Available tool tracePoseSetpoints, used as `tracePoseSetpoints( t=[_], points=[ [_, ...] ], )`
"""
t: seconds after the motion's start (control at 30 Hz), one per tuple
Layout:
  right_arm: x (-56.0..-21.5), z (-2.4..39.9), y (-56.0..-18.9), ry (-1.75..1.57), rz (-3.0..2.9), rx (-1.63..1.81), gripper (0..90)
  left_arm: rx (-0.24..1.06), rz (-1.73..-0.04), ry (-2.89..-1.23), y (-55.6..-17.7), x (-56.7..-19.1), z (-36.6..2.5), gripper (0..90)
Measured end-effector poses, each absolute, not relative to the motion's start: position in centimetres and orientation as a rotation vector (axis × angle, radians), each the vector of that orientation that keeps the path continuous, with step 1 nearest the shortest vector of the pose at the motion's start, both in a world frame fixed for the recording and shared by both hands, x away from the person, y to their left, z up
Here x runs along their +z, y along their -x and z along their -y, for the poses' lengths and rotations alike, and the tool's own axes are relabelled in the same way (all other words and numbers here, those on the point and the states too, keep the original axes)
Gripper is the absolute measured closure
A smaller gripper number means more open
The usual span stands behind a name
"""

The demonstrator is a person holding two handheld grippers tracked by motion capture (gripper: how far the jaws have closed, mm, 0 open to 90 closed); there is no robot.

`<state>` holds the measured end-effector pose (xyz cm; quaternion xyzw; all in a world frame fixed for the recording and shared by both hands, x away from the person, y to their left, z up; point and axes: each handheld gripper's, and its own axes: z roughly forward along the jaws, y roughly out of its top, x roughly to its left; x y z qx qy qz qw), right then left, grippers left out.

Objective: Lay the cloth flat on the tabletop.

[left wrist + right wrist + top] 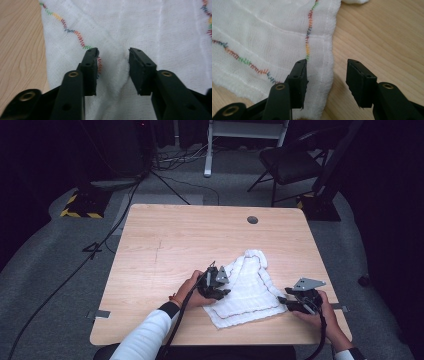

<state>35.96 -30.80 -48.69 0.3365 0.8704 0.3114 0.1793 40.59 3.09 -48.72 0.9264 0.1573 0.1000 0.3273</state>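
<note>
White cloth (248,290) lies rumpled on the near-right part of the bench (165,245), partly folded, far corner bunched up. Left gripper (113,53) sits over the cloth's left side, fingers (90,67) apart straddling a raised fold beside the coloured stitching, not pinching yet. Right gripper (327,65) is at the cloth's right hem, fingers (298,77) open, one over fabric, one over bare wood. My call: get the lower finger under each edge before closing, grab a single layer, then lift both together.
</note>
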Motion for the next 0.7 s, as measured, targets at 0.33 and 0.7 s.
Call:
tracePoseSetpoints(
  t=[0.33, 0.7],
  points=[
    [-48.7, 31.5, -35.1, -0.979, -2.467, 0.893, 52.7, 0.293, -0.466, -2.324, -41.7, -47.7, -5.5, 84.5],
    [-48.7, 32.5, -33.0, -1.029, -2.463, 0.91, 49.3, 0.399, -0.73, -2.173, -45.4, -46.4, -10.5, 84.6]
  ],
)
